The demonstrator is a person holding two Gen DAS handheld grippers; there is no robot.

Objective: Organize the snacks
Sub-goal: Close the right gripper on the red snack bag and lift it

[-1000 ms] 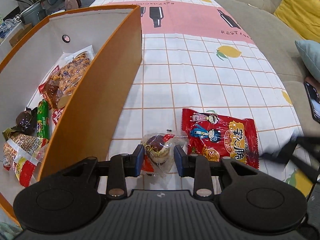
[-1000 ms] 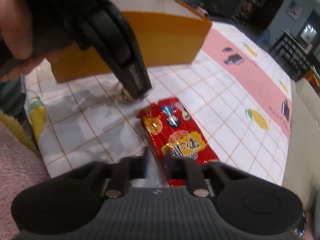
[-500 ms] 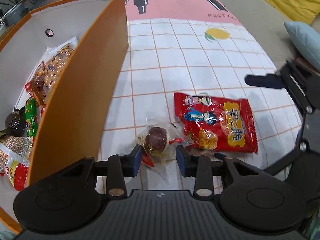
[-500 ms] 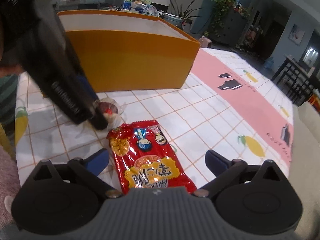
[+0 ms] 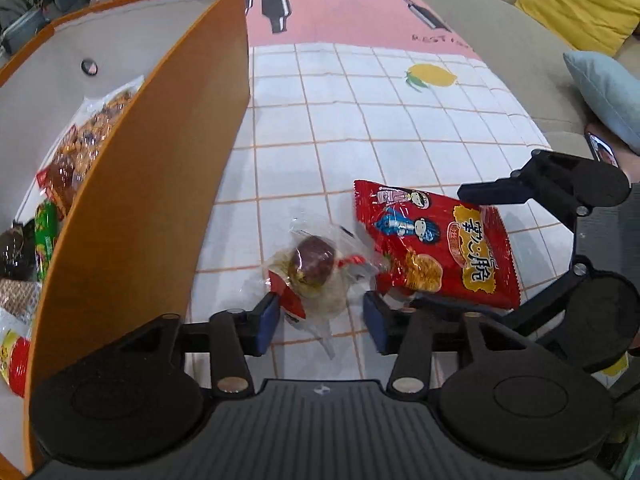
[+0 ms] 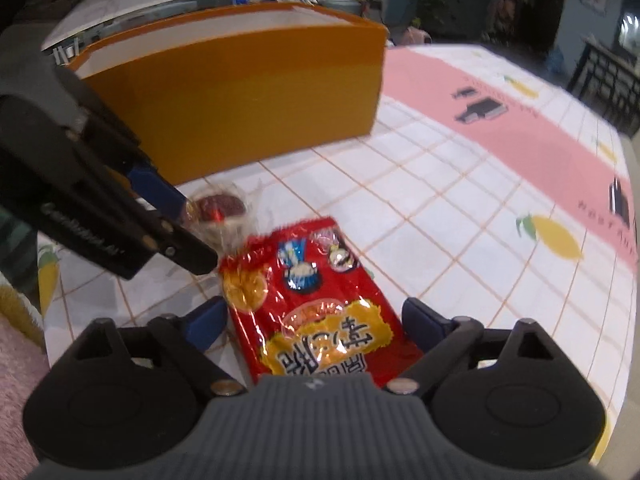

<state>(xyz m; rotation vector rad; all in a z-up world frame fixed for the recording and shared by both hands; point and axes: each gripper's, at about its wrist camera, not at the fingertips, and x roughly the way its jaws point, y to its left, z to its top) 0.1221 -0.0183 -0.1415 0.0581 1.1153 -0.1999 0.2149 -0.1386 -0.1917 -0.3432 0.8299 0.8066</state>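
Left claw (image 5: 320,322) open above the table (image 5: 400,128), jaws just widened, blue pads (image 5: 267,322) either side of a clear-wrapped dark round snack (image 5: 312,266) without pressing it. Snack lay on the checked tablecloth (image 6: 460,184), just beside the outer wall of the orange box (image 5: 132,208). Right claw (image 6: 316,320) also open, jaws wide though just narrowed a little, straddling the near end of a red crisp packet (image 6: 320,308); pads (image 6: 208,322) stood clear of its edges. Packet lay flat on the table, one corner touching the wrapped snack's cellophane. Inside the box, seen from the left wrist: a bag of orange-brown nibbles (image 5: 86,136), a green-wrapped stick (image 5: 47,236), and other wrapped pieces against the near wall. Yellow cushion (image 5: 580,8) and pale blue cushion (image 5: 608,92) on the sofa beyond the table's far edge.
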